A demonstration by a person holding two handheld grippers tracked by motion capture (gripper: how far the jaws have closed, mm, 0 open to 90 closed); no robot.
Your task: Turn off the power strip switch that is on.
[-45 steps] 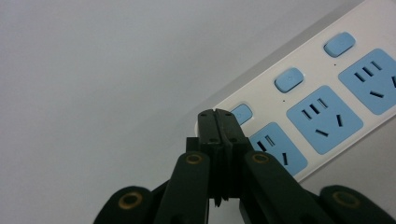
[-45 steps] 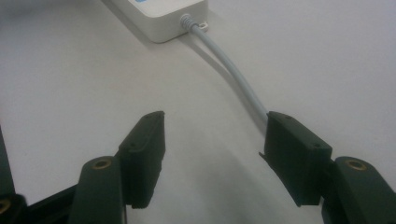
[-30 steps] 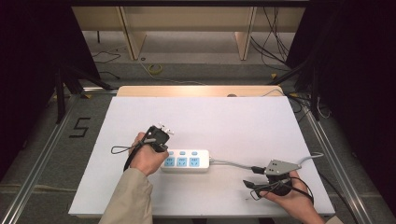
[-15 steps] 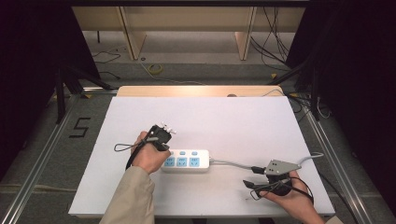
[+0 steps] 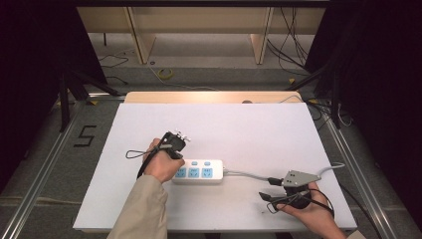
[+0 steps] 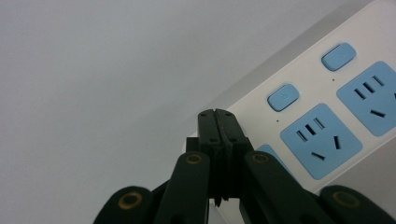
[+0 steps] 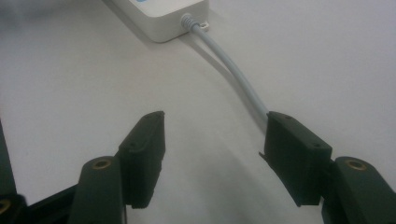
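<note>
A white power strip point(image 5: 198, 172) lies flat near the middle of the white table point(image 5: 249, 129), a little toward the person's side, its long side running left to right. The left gripper point(image 5: 175, 141) is held at the strip's left end, and in the left gripper view its jaws are pressed fully together with nothing between them, their tips point(image 6: 217, 116) over the strip's point(image 6: 327, 116) end edge, close beside the nearest small blue switch point(image 6: 283, 97); whether they touch the casing I cannot tell. The right gripper point(image 5: 271, 189) rests near the table's right front, well apart from the strip's body, with its jaws spread wide and empty. In the right gripper view the grey cord point(image 7: 233, 70) leaves the strip's point(image 7: 163, 18) right end and runs down to the inner face of the right-hand jaw, passing behind its tip, while the left-hand jaw stands clear on bare table. The strip has three pale blue sockets point(image 5: 194, 172) in a row, each with a blue rounded switch on its far side, and a white casing with rounded corners. Its cord curves off toward the table's right edge.
</note>
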